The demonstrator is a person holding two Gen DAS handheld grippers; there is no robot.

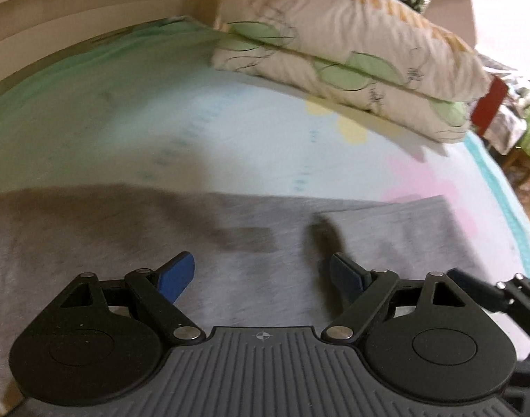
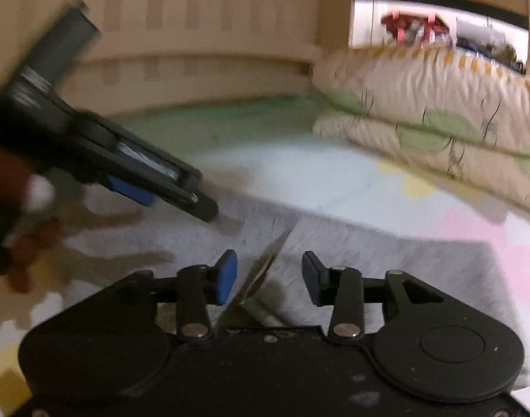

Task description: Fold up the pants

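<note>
- Left gripper (image 1: pixel 261 274) hangs over the grey pants (image 1: pixel 125 243), its blue pads spread wide with nothing between them.
- Right gripper (image 2: pixel 269 276) has its jaws part-open; a raised edge of grey cloth (image 2: pixel 265 267) stands in the gap, beside the left-hand pad, and neither pad presses on it.
- Pants lie flat on the bed (image 1: pixel 160 121), spread across the near part of its pale patterned sheet; a folded-over flap (image 1: pixel 386 229) lies on the right side in the left wrist view.
- From the right wrist, the left gripper (image 2: pixel 181 191) shows blurred at the left, tilted down above the pants, with a hand (image 2: pixel 7 187) behind it.
- Two stacked pillows (image 1: pixel 351 55) sit at the far right of the bed, apart from the pants.
- Slatted bed rail (image 1: pixel 73 17) runs along the far side.
- Clutter (image 1: pixel 508 121) shows beyond the bed's right edge, too blurred to name.
</note>
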